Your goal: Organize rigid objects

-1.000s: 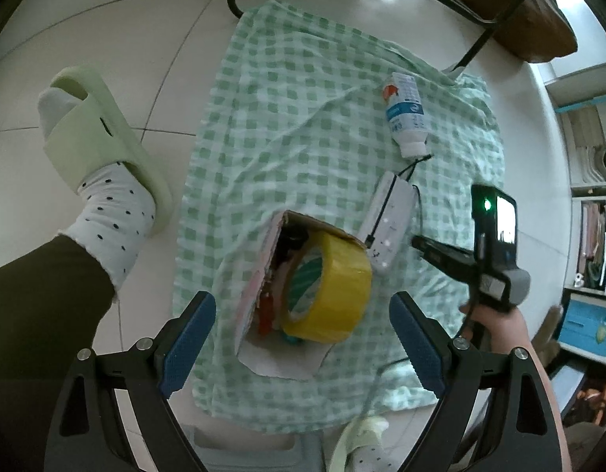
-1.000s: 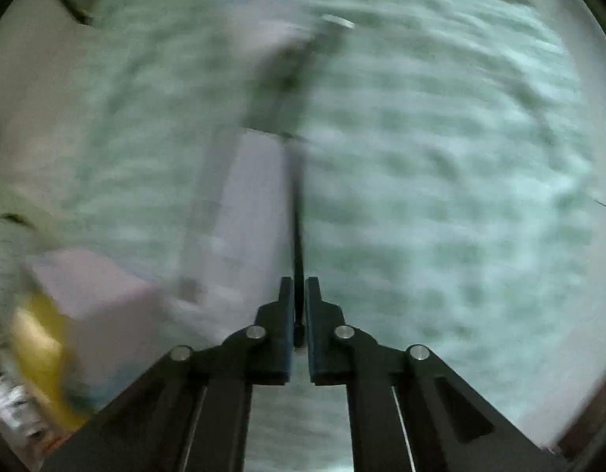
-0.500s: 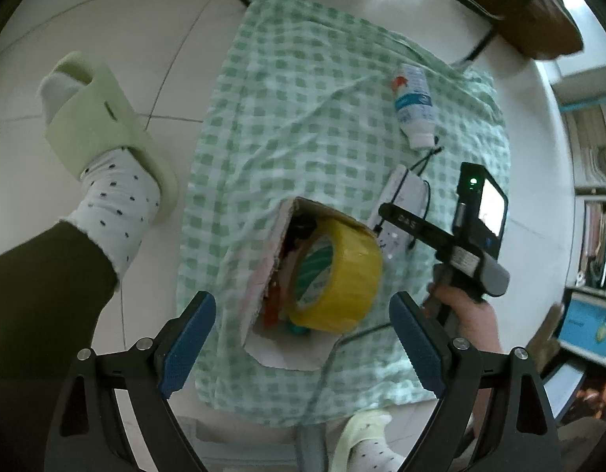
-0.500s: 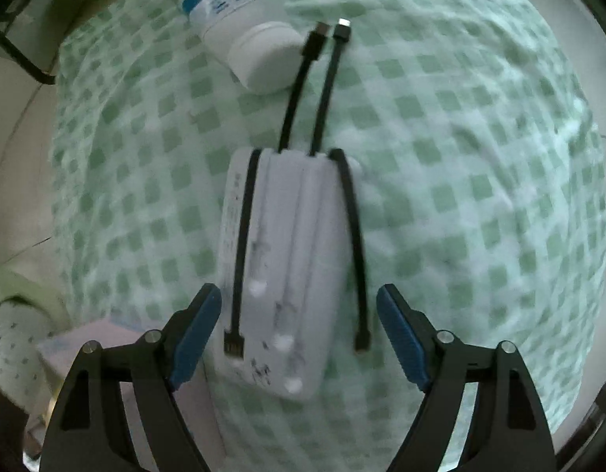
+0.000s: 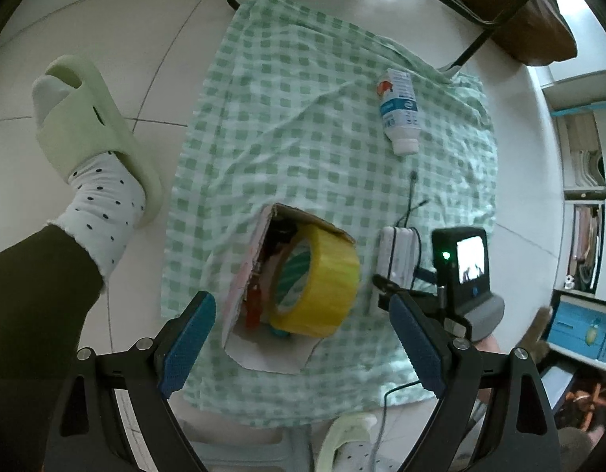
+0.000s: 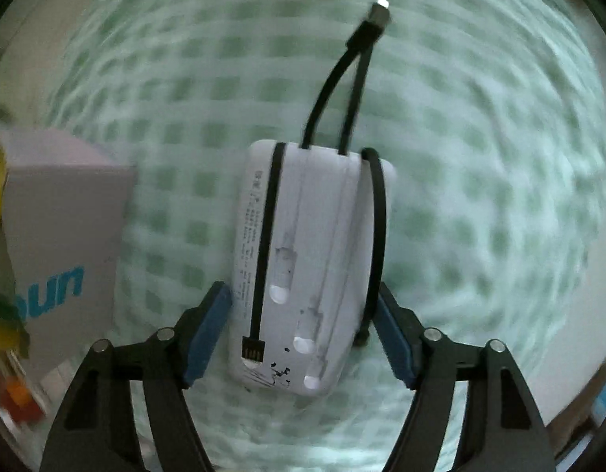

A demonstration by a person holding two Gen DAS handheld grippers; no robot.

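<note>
Partly readable: box (image 6: 63, 236) lettering "oun"

One checked cloth (image 5: 287, 118) covers the floor. On it sit one cardboard box (image 5: 259, 275), one roll of yellow tape (image 5: 322, 287), one white bottle (image 5: 397, 114) and one white power bank (image 6: 306, 267). The power bank carries four black cables: two lie along its sides and two stick out from its far end. Its face shows three round white dots. Two grippers are in view, one left (image 5: 303, 346) and one right (image 6: 303, 334), each with two blue pads. Two feet show, each in a spotted sock and a pale green slipper (image 5: 86, 126). One brown bag (image 5: 515, 11) lies beyond the cloth.
</note>
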